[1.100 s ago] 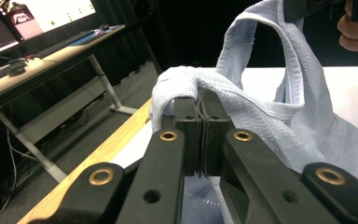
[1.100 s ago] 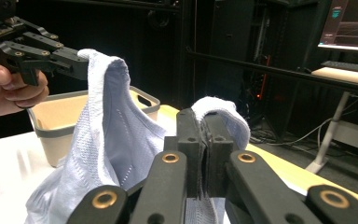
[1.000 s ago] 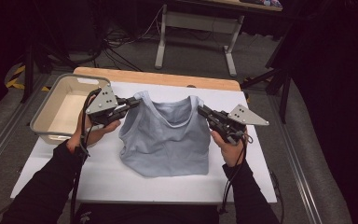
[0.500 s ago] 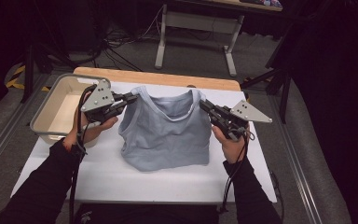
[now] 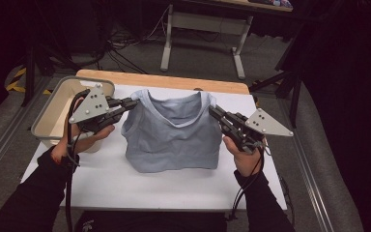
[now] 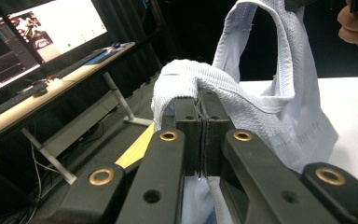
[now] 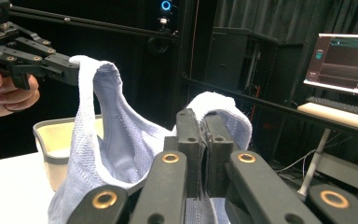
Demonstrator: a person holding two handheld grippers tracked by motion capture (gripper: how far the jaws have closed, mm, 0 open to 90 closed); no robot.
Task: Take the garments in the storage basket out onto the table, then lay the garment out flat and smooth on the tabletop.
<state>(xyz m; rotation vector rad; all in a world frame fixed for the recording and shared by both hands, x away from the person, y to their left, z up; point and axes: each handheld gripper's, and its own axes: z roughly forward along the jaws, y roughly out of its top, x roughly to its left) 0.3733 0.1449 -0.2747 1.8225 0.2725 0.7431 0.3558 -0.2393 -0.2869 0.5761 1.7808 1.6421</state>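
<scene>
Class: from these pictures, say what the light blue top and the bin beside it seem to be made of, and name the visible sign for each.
Light blue top: looks like a soft knit fabric, matte; fine ribbed mesh texture and limp draping from each gripper. Bin: probably moulded plastic, smooth cream inside with a grey rim; rounded corners, even walls, though this is less certain.

A lab: dark curtains, lit monitors (image 6: 51, 28) on a desk (image 6: 51, 88), floor cables (image 5: 140, 34).
</scene>
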